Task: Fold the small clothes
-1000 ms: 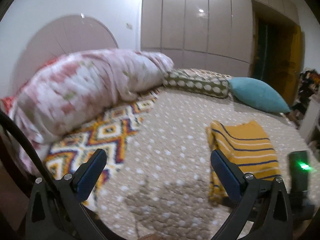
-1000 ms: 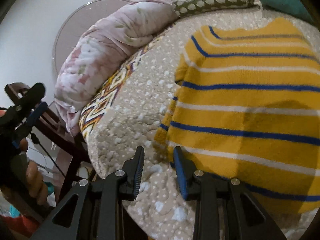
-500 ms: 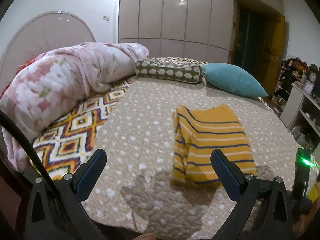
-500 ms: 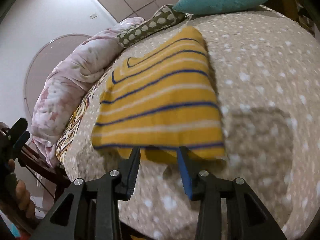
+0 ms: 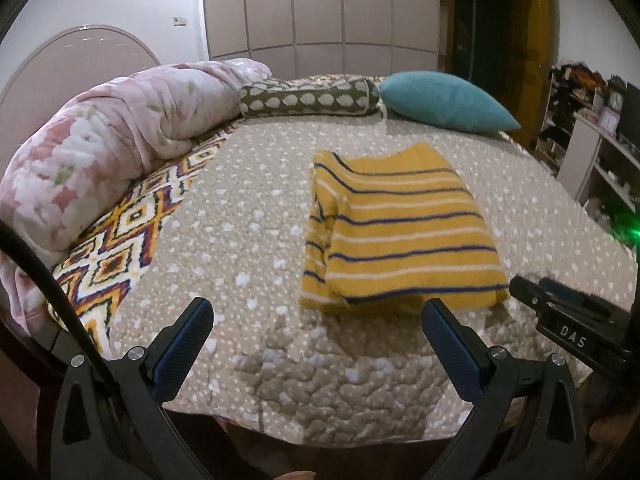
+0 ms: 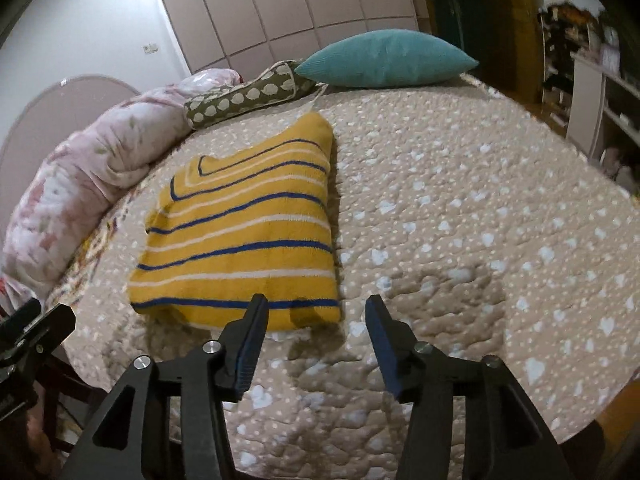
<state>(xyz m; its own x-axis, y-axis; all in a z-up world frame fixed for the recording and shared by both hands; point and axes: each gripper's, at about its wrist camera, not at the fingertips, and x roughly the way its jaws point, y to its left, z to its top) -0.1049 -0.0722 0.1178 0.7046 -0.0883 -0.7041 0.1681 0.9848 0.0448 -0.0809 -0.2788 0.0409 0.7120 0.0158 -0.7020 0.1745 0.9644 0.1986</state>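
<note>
Striped yellow sweater [image 6: 240, 232] lies folded on the quilted bedspread [image 6: 460, 208], at my eleven o'clock, with my right gripper [image 6: 316, 320], jaws just widening, and left gripper [image 5: 316, 320] both spread empty short of its hem, so the next fold needs that hem gripped.

A beige quilted bedspread [image 5: 248, 248] dotted with white hearts covers the bed, and a bright zigzag-patterned blanket [image 5: 132, 240] shows along its left edge under a bundled pink floral comforter [image 5: 108, 144]. At the far end an olive bolster with pale spots [image 5: 308, 98] lies just beside a teal cushion [image 5: 444, 102], in front of a wall of pale panelled wardrobe doors [image 5: 320, 4], with an arched pinkish headboard [image 5: 76, 56] on the left. Off to the right stands a white shelf unit [image 5: 604, 160] with cluttered shelves.
</note>
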